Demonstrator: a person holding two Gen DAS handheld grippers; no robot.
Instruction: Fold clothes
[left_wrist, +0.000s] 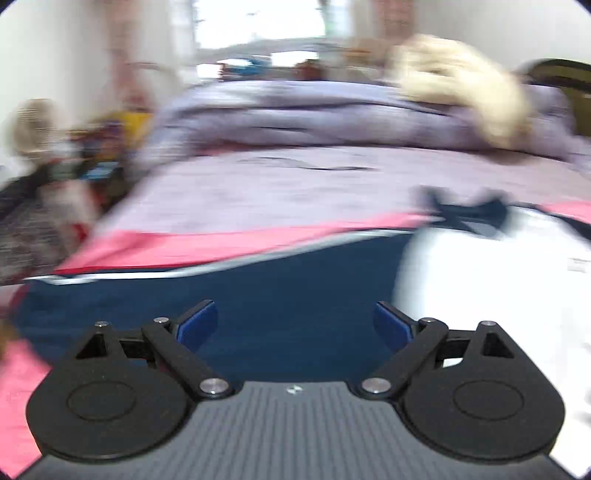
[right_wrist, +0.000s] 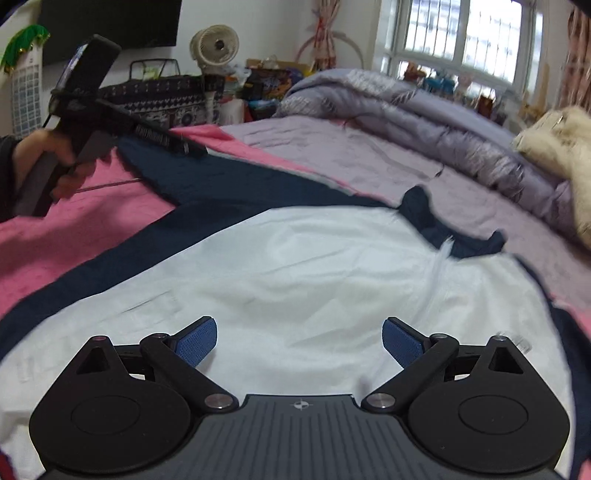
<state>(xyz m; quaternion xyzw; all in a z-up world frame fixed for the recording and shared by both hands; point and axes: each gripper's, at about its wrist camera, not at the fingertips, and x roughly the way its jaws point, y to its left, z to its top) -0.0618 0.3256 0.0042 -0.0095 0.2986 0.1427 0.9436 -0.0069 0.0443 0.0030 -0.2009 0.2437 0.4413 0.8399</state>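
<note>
Both jaws apart, empty: left gripper (left_wrist: 295, 325) over navy sleeve (left_wrist: 277, 280), right gripper (right_wrist: 299, 341) over white jacket body (right_wrist: 295, 266), on pink sheet (right_wrist: 110, 195), cluttered bedroom

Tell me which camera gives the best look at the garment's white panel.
The right wrist view: the white panel fills the middle of the picture, sharp and nearly whole. The left wrist view shows only a blurred piece of it at the right edge, beside the navy part.
</note>
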